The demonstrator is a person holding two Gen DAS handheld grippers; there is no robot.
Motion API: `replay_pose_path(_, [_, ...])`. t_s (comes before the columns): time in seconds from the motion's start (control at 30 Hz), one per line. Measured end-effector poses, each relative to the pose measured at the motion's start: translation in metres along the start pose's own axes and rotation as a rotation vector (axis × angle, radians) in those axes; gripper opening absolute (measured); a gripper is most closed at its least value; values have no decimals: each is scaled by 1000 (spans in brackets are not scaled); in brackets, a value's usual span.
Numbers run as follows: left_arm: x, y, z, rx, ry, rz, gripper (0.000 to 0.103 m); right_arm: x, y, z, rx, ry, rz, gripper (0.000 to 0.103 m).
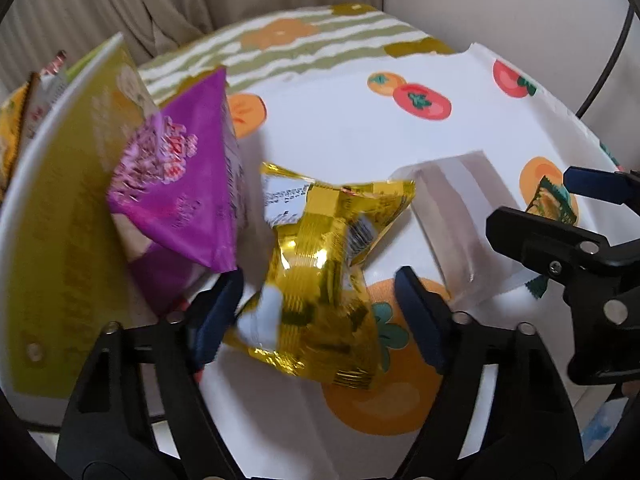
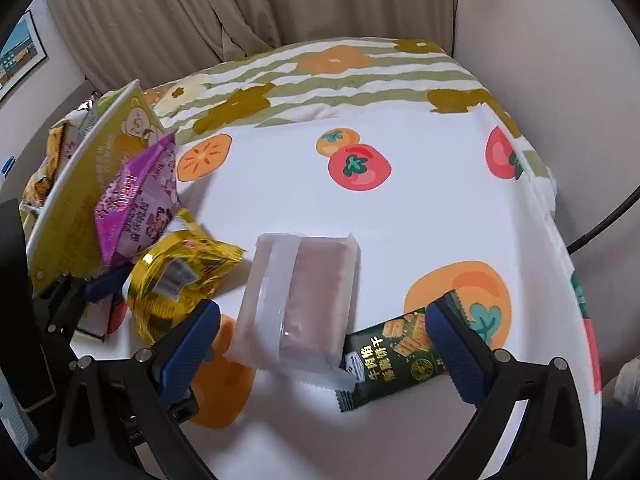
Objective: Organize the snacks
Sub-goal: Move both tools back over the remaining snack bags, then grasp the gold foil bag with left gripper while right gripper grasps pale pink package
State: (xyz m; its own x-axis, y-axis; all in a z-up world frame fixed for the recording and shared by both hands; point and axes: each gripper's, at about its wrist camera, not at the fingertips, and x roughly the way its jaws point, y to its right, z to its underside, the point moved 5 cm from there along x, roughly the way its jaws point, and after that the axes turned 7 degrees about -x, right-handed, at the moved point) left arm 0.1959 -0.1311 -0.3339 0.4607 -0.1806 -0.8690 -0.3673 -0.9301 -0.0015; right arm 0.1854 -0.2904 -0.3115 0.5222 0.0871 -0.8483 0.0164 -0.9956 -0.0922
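Observation:
A gold foil snack bag [image 1: 320, 276] lies on the fruit-print tablecloth [image 1: 360, 140] between the open fingers of my left gripper [image 1: 320, 312]; contact cannot be told. It also shows in the right wrist view [image 2: 176, 280]. A purple snack bag [image 1: 180, 196] leans against a yellow-green box [image 1: 60, 220] at the left. A translucent white packet [image 2: 304, 300] lies mid-table. A dark green cracker packet [image 2: 392, 356] lies beside it. My right gripper [image 2: 324, 348] is open around both packets, low over the table.
More snack packets [image 2: 52, 160] stand behind the yellow-green box at far left. Beige curtains [image 2: 240, 8] hang behind the table. A black cable [image 2: 600, 224] runs along the right edge. The table's right edge [image 2: 576, 280] drops off close by.

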Motion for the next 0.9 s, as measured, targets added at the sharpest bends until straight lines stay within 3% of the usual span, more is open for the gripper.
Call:
replay_pose_path(0.07, [5,-1,2,-4,-21,3,58,6,-1,0,-3,-9,11,102])
replay_pose_path(0.23, [7,-1,5,-1,-35,35,45,15,-8,-1,-36,-15,27,101])
replay_pose_path(0.37, [4,2,8,35,-37,28,44,21,-12,-2,-63,-27,34,89])
replay_pose_path(0.9, [-14,2,24,33,-53,15,44,42,-21,-5,-111,-35,37,81])
